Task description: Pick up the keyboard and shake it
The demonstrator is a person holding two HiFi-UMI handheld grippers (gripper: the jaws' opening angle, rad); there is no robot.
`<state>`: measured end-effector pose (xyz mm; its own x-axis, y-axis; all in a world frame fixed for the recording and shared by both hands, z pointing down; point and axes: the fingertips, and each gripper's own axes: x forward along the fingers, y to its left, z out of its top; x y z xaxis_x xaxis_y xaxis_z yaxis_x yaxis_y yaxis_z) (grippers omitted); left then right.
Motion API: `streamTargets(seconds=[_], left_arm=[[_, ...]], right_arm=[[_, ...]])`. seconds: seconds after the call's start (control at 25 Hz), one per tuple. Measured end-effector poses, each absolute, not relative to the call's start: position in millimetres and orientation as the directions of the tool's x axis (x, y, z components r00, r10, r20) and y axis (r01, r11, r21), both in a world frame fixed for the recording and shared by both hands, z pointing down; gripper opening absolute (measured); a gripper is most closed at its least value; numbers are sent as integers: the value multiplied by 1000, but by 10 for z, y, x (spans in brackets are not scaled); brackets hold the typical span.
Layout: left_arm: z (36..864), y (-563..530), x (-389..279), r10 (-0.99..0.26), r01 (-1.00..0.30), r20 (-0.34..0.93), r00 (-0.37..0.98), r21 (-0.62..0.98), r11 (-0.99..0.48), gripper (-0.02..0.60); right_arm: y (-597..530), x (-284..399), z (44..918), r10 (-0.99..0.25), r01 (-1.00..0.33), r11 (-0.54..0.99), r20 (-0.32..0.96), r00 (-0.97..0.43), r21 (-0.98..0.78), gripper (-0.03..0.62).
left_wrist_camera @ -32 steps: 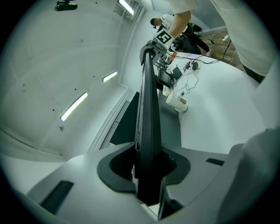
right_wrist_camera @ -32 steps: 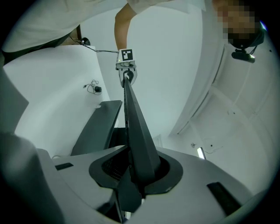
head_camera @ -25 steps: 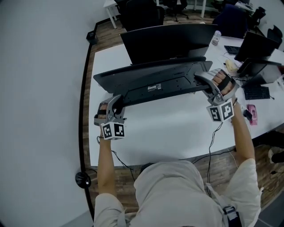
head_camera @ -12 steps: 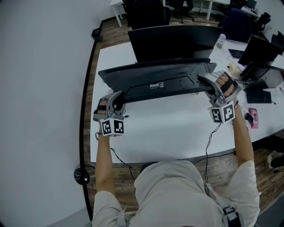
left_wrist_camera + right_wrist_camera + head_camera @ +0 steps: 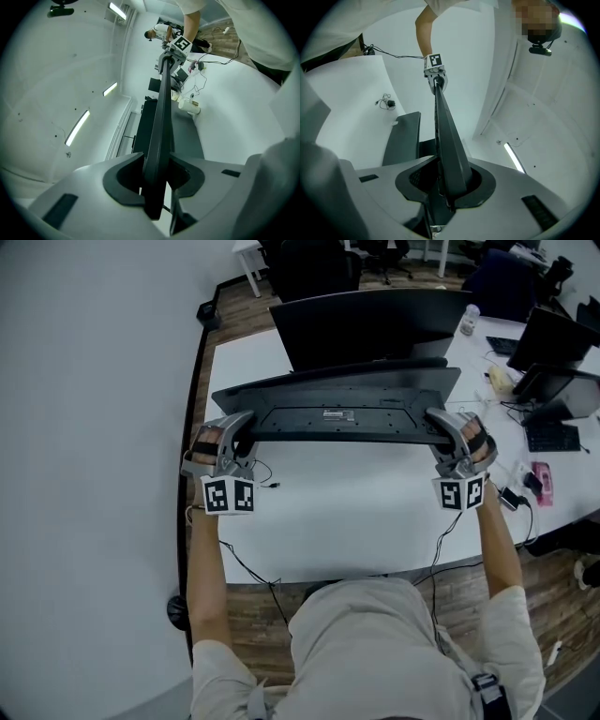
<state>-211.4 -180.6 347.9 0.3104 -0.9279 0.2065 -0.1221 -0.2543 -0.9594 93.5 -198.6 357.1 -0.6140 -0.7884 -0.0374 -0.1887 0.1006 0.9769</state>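
Note:
The long black keyboard (image 5: 337, 413) is held in the air above the white desk (image 5: 347, 521), with its underside and label turned toward the head view. My left gripper (image 5: 246, 429) clamps its left end and my right gripper (image 5: 433, 424) clamps its right end. In the left gripper view the keyboard (image 5: 161, 117) runs edge-on out of the left gripper (image 5: 157, 180); the jaws are opening slightly, but the pads still press on it. The right gripper view shows the keyboard (image 5: 445, 136) wedged between the jaws of the right gripper (image 5: 447, 183), which press on it.
A black monitor (image 5: 375, 320) stands just behind the keyboard. A thin cable (image 5: 258, 470) trails over the desk by the left gripper. At the right are more monitors (image 5: 553, 343), a second keyboard (image 5: 548, 437), a bottle (image 5: 466, 320) and a pink item (image 5: 541, 482).
The keyboard's left end has risen, so the keyboard has gone from slanted to nearly level. Both grippers have kept their hold and shifted with it.

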Motion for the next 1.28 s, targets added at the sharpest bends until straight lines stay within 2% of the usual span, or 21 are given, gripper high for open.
streamTargets(seconds=[0.28,0.6,0.84,1.0,1.28], left_arm=[[3349,-1763,-2035,-928,-57,183,325,-976,-213,123],[3267,-1744,-2032,-933,-61,138,334,-984,-167,115],[3070,-1661,-2046,-937,-91,39,348,-993,-75,115],[2980,-1569,-2060,-917,-115,53,396,-988,-106,115],[3171,-1520,-2100,-850,-201,186,492,-926,-319,115]], right_arm=[[-1940,997,3623,-802,-249,69,-95,-590,966,133],[-1953,1018,3293,-791,-182,-35,-138,-596,983,135],[-1924,998,2993,-775,-173,-74,-166,-610,982,137],[-1924,966,2893,-762,-167,63,-61,-645,984,137],[-1945,894,2925,-688,-105,361,189,-701,926,140]])
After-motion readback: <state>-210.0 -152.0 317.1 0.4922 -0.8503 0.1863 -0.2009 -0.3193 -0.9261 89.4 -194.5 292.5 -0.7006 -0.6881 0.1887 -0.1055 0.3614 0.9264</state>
